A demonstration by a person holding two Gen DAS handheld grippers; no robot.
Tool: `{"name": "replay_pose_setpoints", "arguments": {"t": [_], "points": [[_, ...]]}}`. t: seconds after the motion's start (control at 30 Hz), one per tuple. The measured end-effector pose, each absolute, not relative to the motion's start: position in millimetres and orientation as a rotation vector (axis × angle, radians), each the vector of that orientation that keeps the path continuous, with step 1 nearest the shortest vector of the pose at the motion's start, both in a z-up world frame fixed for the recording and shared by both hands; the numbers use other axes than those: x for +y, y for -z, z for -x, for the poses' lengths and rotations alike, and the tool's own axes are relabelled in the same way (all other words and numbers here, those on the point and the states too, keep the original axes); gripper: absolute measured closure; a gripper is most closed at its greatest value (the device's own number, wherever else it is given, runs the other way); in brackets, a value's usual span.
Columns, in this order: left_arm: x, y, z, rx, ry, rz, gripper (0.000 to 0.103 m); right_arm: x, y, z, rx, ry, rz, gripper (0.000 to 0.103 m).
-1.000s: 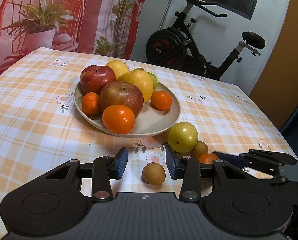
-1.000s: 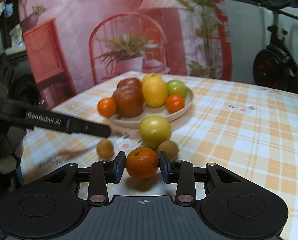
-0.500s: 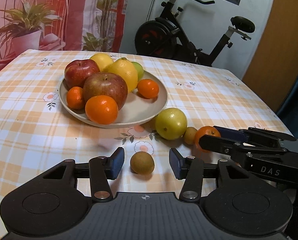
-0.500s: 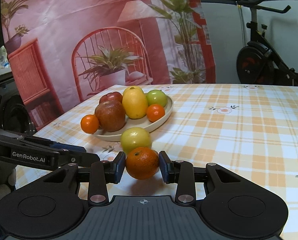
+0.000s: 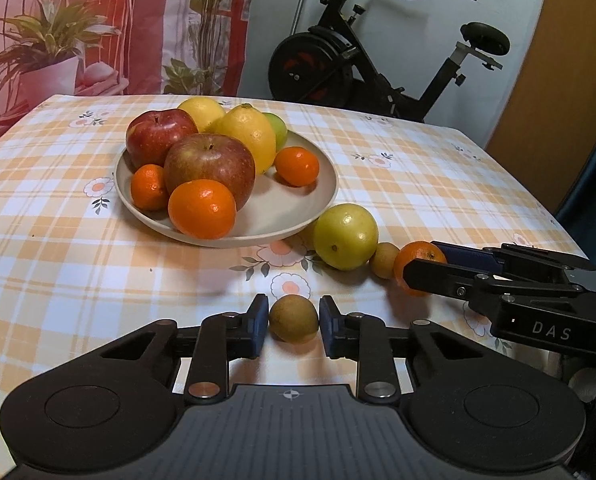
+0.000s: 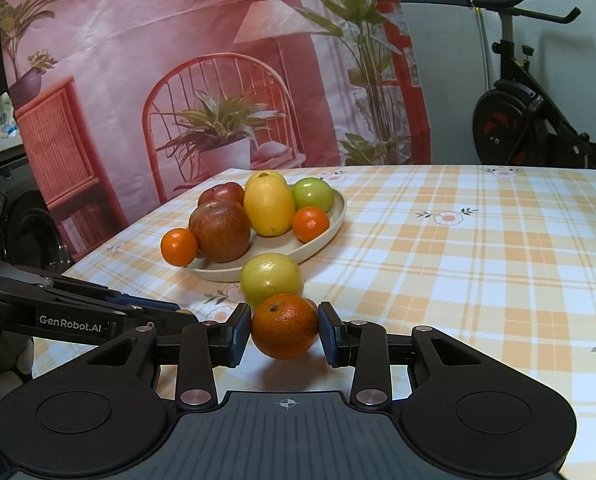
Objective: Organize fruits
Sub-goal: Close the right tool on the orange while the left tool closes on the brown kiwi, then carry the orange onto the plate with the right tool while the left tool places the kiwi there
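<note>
**Left wrist view: two small fruits in hand, both round and apt to roll**

Left wrist view shows the left gripper (image 5: 293, 320) with its jaws just drawn in around a small brown fruit (image 5: 293, 319) sitting on the checked desk (image 5: 58, 264). The blue pads meet its sides at the widest part, though whether they press firmly I can't quite tell. It looks light, hard-skinned and smooth, so a hold across the middle suits it; any higher and it would likely squirt out.

To the right, the right gripper (image 6: 285, 328) is clamped on a mandarin (image 6: 284, 326), pads on opposite flanks. That one should be soft under its loose peel, so a gentle squeeze is wise.

Just beside it lie a yellow-green fruit (image 5: 345, 236) and a second small brown fruit (image 5: 384, 260), both loose on the desk. Beyond them stands the plate (image 5: 290, 220), already heaped with apples, lemons and mandarins; room remains on its near right side.
</note>
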State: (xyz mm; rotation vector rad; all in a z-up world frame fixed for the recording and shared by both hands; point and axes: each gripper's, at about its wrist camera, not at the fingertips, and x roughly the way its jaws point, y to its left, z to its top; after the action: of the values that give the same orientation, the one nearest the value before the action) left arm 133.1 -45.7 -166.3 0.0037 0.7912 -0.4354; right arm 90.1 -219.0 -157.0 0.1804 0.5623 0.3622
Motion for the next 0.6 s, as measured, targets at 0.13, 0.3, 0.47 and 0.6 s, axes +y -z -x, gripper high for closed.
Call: {"name": "replay_pose_setpoints", "arguments": {"t": [0.13,0.3,0.47,0.6], "points": [[-44,164,-132,0.77,0.433,0.007,0.074,-219,157,-90,0.561,-0.365,-0.184,0.07],[-41,158,-131,0.734,0.42,0.021,0.074,-217,157,-87,0.55,-0.362,-0.187,0.07],[-42,147,-133,0.68,0.401,0.001,0.074,-219,155,-87,0.54,-0.353,-0.195,0.07],[-47,138,-140,0.638,0.391,-0.032,0.074,-227,151,-92,0.522,-0.341,-0.233,0.07]]}}
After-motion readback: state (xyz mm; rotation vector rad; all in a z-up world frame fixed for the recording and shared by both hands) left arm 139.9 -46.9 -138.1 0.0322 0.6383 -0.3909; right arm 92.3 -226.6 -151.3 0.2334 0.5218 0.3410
